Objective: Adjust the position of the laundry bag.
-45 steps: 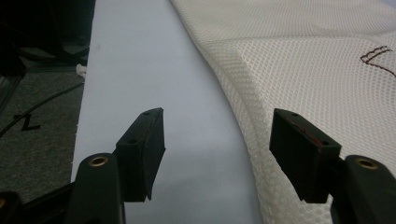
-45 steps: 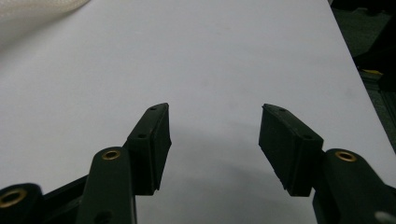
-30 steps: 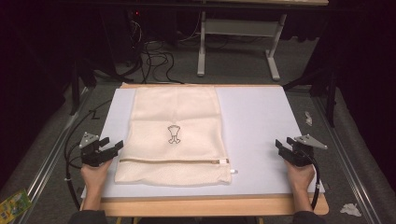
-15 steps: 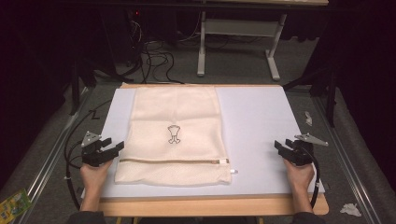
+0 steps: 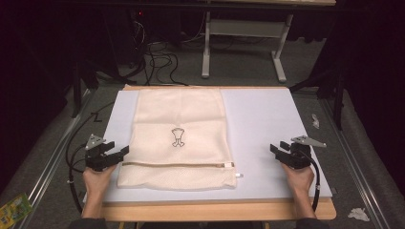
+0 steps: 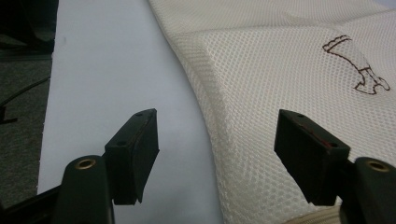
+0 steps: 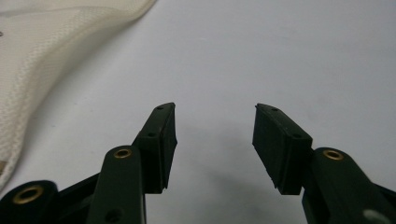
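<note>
A cream mesh bag [image 5: 179, 136] lies flat and untouched on the bench [image 5: 267, 124]. The left claw [image 6: 215, 147], jaws apart, straddles its near edge; the right claw [image 7: 215, 140], also apart, waits well clear over bare bench. No grasp yet made.

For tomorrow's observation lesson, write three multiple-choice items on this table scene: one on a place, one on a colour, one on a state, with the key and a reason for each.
1. Where does the mesh bag lie on the white mat?
A. on its left half
B. on its right half
C. hanging off the near edge

2. What colour is the bag?
A. blue
B. cream
C. black

3. How do the left gripper and the right gripper stand?
A. both shut
B. one shut on the bag
C. both open

Key: 1 A, the bag lies nearer the left gripper, with bare mat on its right. 2 B, the mesh is pale cream with a small dark emblem. 3 C, each gripper view shows a wide gap between its fingers.
</note>
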The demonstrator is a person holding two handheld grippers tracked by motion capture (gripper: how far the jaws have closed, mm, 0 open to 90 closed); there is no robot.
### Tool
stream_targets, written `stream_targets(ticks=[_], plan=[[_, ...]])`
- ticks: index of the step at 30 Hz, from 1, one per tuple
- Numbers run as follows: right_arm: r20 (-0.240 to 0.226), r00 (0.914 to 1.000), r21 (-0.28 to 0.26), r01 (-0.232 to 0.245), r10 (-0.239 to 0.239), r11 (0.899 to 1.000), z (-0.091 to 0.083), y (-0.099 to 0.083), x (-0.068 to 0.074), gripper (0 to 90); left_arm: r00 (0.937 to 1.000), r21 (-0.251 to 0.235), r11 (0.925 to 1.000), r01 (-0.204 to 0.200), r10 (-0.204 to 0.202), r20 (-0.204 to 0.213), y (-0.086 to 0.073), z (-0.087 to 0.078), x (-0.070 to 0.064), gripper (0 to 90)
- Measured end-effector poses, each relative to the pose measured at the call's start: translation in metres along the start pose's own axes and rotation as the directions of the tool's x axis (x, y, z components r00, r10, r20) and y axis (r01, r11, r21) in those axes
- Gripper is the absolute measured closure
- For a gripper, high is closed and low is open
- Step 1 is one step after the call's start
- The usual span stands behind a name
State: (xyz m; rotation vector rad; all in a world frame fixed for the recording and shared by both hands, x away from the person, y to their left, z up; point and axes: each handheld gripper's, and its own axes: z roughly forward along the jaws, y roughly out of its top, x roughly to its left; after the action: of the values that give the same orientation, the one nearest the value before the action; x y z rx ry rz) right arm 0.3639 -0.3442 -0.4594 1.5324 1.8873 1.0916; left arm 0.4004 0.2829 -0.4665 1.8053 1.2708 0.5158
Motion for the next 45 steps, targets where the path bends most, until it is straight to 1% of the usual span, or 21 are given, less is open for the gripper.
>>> stream_targets(ticks=[3,5,6,7,8,11,16,17,18,19,20,21,23,24,25,26,29,30,33,41,45], plan=[[-0.032,0.9988,0.014,-0.037,0.038,0.999,0.002,0.0,0.004,49.7,0.9999,0.014,0.9998,-0.016,0.016,-0.002,0.001,0.0,-0.002,32.1],[-0.037,0.9989,0.025,-0.026,0.027,0.999,0.004,0.0,0.007,49.7,0.9999,0.029,0.9996,0.005,-0.005,0.011,0.002,0.0,-0.001,32.1],[-0.044,0.9989,0.031,-0.017,0.018,0.999,0.006,0.001,0.009,49.8,0.9996,0.035,0.9992,0.017,-0.018,0.022,0.002,0.0,0.0,34.9],[-0.044,0.9989,0.031,-0.017,0.018,0.999,0.006,0.001,0.009,49.8,0.9991,0.034,0.999,0.029,-0.03,0.03,0.002,-0.001,0.001,34.9],[-0.05,0.9985,0.038,-0.023,0.025,0.999,0.006,0.001,0.011,49.8,0.9993,0.034,0.9991,0.026,-0.027,0.024,0.001,-0.001,0.001,36.6],[-0.06,0.9981,0.049,-0.01,0.013,0.999,0.01,0.003,0.016,50.9,0.9999,0.041,0.9991,0.011,-0.011,-0.003,0.0,-0.002,0.0,38.7],[-0.065,0.9979,0.054,0.003,0.0,0.999,0.012,0.005,0.022,52.9,0.9998,0.064,0.9979,0.011,-0.012,0.013,0.0,0.0,-0.002,38.5],[-0.078,0.9969,0.062,0.009,-0.004,0.998,0.013,0.007,0.026,53.9,0.9998,0.07,0.9975,0.008,-0.01,0.019,0.0,0.0,-0.002,38.4],[-0.08,0.9967,0.061,0.014,-0.009,0.998,0.014,0.007,0.029,54.7,0.9994,0.079,0.9969,0.01,-0.013,0.033,0.0,0.0,-0.003,39.3],[-0.08,0.9967,0.061,0.014,-0.009,0.998,0.014,0.007,0.029,54.7,0.9994,0.079,0.9969,0.01,-0.013,0.033,0.0,0.0,-0.003,41.4],[-0.082,0.9965,0.054,0.016,-0.011,0.998,0.014,0.007,0.03,55.4,0.9984,0.082,0.9962,0.028,-0.032,0.047,0.001,0.0,-0.004,41.4],[-0.087,0.9961,0.045,0.02,-0.016,0.999,0.014,0.008,0.033,55.5,0.9982,0.087,0.9956,0.035,-0.039,0.046,0.002,-0.001,-0.005,42.4],[-0.11,0.9937,0.043,0.026,-0.021,0.999,0.014,0.011,0.038,55.7,0.999,0.088,0.996,0.018,-0.022,0.04,0.004,-0.002,-0.007,42.2],[-0.126,0.9914,0.051,0.044,-0.037,0.998,0.015,0.013,0.042,56.1,0.999,0.09,0.9958,0.017,-0.021,0.038,0.005,-0.002,-0.008,41.6],[-0.126,0.9914,0.051,0.044,-0.037,0.998,0.015,0.013,0.042,56.1,0.9991,0.091,0.9957,0.017,-0.021,0.037,0.005,-0.002,-0.008,41.6],[-0.15,0.9874,0.065,0.061,-0.051,0.996,0.017,0.015,0.047,56.1,0.9989,0.089,0.9957,0.023,-0.027,0.039,0.005,-0.001,-0.008,40.6],[-0.161,0.9857,0.079,0.062,-0.048,0.995,0.02,0.016,0.052,56.1,0.9989,0.1,0.9945,0.029,-0.032,0.035,0.004,0.001,-0.009,40.2],[-0.18,0.9823,0.091,0.069,-0.052,0.993,0.024,0.016,0.056,56.1,0.9988,0.106,0.9938,0.033,-0.036,0.033,0.004,0.003,-0.01,39.7],[-0.191,0.9802,0.103,0.073,-0.052,0.992,0.028,0.017,0.059,56.1,0.9992,0.119,0.9927,0.021,-0.024,0.03,0.005,0.006,-0.011,38.7],[-0.249,0.9652,0.118,0.112,-0.079,0.987,0.039,0.023,0.081,55.9,0.9986,0.133,0.9908,0.027,-0.033,0.042,0.007,0.011,-0.014,38.1],[-0.269,0.9604,0.132,0.113,-0.074,0.985,0.045,0.022,0.088,55.4,0.9982,0.153,0.9878,0.031,-0.038,0.045,0.006,0.015,-0.016,37.9]])
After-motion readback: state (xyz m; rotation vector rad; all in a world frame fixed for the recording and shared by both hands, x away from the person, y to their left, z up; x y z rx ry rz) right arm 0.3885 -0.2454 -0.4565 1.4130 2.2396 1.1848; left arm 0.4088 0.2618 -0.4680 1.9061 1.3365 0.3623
